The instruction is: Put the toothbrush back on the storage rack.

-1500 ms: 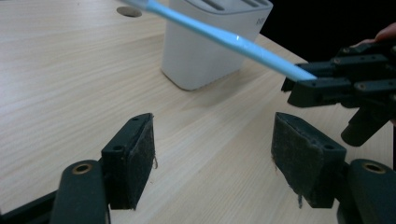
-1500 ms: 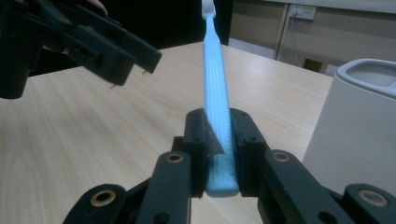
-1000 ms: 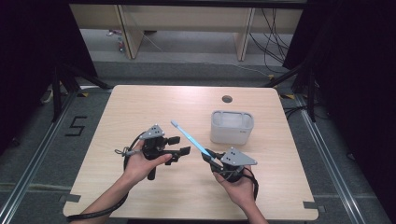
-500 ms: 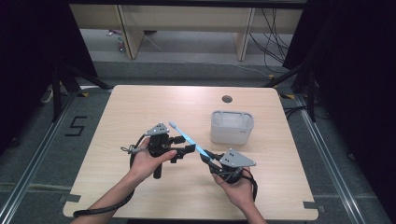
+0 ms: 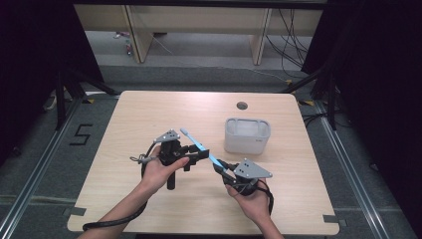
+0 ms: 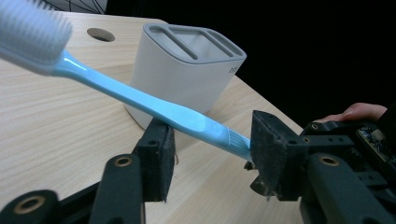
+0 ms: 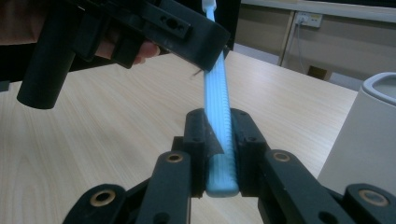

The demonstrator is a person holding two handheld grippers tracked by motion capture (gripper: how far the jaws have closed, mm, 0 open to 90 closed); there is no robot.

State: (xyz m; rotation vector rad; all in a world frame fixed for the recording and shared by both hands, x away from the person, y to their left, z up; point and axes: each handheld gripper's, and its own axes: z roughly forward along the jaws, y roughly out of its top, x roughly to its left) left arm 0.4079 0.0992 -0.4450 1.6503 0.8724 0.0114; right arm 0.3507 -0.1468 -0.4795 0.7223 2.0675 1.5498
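Table (image 5: 149, 114): light wood, with a round hole (image 5: 242, 105) near the far edge, right of centre. White holder (image 5: 247, 135) with a grey slotted top stands on the right half, nearer the far edge than the near one. Left gripper (image 5: 195, 153) is held above the table centre by the person's left hand (image 5: 161, 172); its jaws stand wide apart, one on each side of the toothbrush handle; whether either pad touches it, I cannot tell. Right gripper (image 5: 220, 167) sits in the right hand (image 5: 251, 199) toward the near edge, jaws clamped on the handle end of the blue toothbrush (image 5: 201, 146). Toothbrush is off the table, slanting up and away toward the far-left corner, white bristle head (image 6: 30, 32) at its free end.
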